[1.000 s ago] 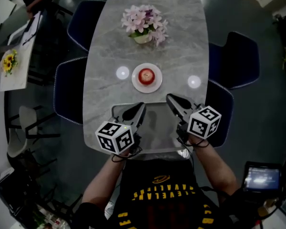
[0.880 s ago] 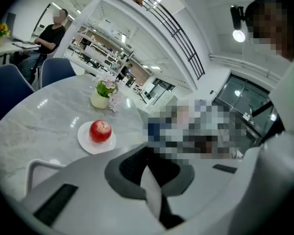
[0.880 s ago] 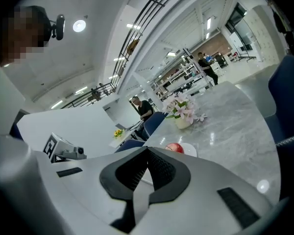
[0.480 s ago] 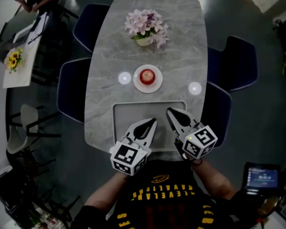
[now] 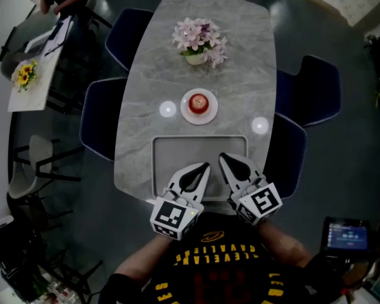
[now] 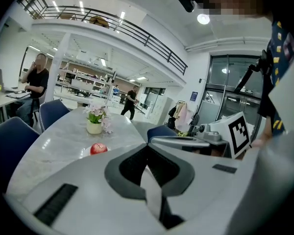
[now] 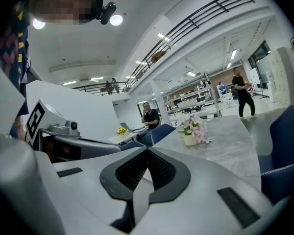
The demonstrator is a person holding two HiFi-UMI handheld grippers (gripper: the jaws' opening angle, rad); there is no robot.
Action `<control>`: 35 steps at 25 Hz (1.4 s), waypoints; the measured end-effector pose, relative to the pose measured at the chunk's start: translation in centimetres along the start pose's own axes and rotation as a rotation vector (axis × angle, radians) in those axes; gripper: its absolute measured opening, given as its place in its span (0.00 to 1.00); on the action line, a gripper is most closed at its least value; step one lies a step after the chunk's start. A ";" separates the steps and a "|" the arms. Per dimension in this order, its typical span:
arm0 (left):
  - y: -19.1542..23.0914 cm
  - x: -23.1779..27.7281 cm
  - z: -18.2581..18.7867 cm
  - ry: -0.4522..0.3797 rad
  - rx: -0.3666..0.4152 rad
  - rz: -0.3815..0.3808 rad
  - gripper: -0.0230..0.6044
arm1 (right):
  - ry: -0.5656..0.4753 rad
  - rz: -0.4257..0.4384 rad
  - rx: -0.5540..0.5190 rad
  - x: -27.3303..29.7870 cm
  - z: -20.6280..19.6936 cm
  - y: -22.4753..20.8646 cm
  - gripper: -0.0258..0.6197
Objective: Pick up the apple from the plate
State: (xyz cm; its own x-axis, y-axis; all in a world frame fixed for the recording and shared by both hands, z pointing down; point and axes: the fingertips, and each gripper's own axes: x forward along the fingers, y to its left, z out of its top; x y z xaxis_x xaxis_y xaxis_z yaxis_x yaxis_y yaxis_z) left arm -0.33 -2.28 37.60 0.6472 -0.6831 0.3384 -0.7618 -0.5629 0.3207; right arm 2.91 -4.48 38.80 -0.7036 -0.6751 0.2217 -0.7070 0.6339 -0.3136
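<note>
Head view: small red apple sits centred on a round white plate, mid-way along the long grey marble-look table. It stands clear on all sides, so we judge either tool can approach it from the near side.

Beyond it is a pot of pink flowers. Nearer us a shallow grey rectangular tray lies just short of the plate, not touching it.

Left gripper and right gripper are both over the tray's near half, well apart from the apple. Their tips angle inward toward each other and point up-table. We cannot tell whether they rest on the tray.

In each gripper view we see the jaws pressed together with nothing between them.

Forearms come in from the near table edge, close to the torso, marker cubes at the tray's near rim. We read this as a ready pose: the reach is not begun, and the jaws must part before any grasp.
</note>
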 end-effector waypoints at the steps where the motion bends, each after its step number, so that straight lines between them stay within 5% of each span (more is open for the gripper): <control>1: -0.1 0.0 0.0 -0.002 0.007 0.000 0.04 | -0.008 0.003 -0.012 0.0 0.2 0.0 0.05; 35: -0.4 0.5 0.8 -0.019 0.029 -0.008 0.04 | -0.049 0.006 -0.042 -0.3 2.5 0.7 0.05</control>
State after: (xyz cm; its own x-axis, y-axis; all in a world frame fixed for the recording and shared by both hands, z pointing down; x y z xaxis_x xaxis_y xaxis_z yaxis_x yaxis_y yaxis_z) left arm 0.27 -2.75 36.89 0.6526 -0.6874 0.3187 -0.7575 -0.5810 0.2977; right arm 2.83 -4.77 36.16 -0.7044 -0.6883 0.1736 -0.7057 0.6527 -0.2756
